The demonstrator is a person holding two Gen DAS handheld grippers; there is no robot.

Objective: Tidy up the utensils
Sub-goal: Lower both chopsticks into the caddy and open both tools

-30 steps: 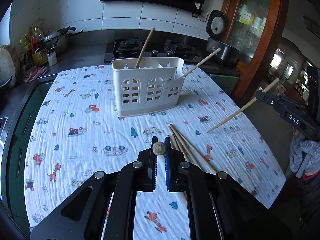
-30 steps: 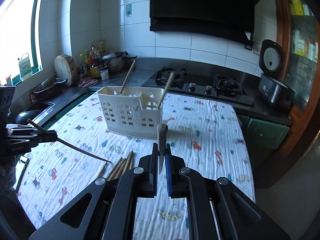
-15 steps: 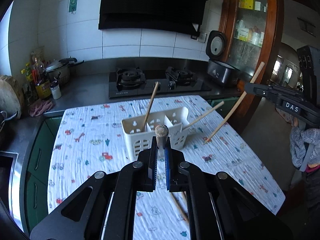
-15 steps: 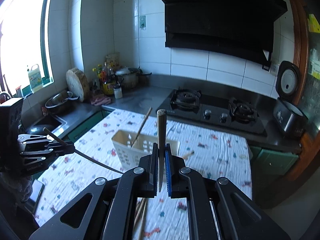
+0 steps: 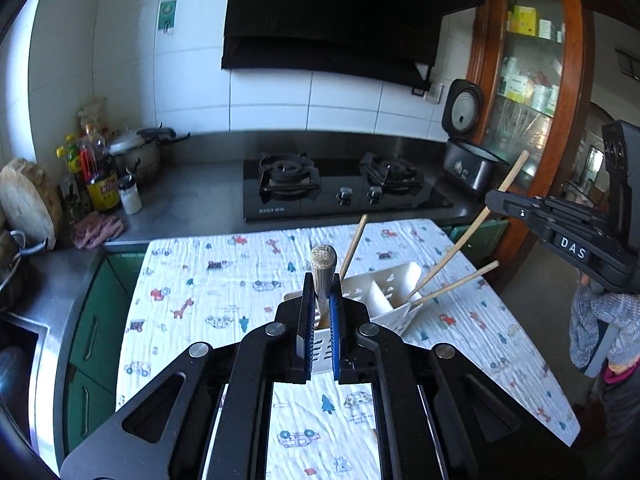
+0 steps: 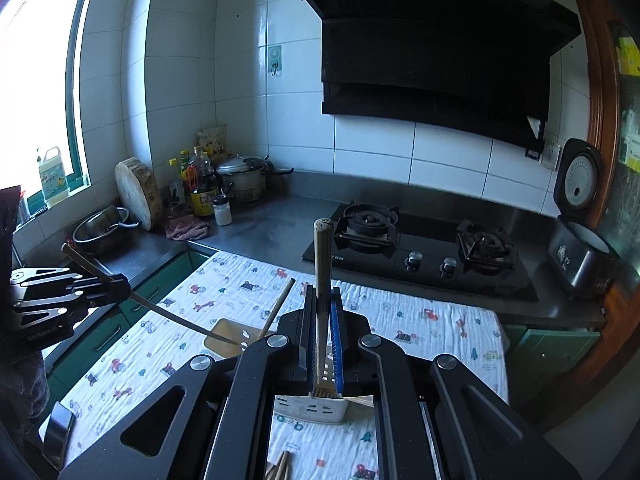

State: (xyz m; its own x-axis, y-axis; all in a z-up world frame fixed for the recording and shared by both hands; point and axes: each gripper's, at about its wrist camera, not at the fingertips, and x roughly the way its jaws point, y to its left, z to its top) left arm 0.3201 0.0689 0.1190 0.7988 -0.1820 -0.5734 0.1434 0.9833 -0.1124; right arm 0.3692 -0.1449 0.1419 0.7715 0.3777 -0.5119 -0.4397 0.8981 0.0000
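White slotted caddy (image 5: 394,294) on the printed cloth, wooden chopsticks (image 5: 352,246) leaning inside

Left gripper (image 5: 321,304) and right gripper (image 6: 322,312) are both clamped shut, each angled downward. A grey knitted sleeve (image 5: 600,320) shows behind the right gripper.

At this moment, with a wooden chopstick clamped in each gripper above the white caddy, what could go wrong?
1. The left gripper pinches its wooden chopstick close to the top, so the long end might swing and miss the white slotted plastic caddy.
2. The right gripper's chopstick could knock the leaning chopsticks already in the caddy.
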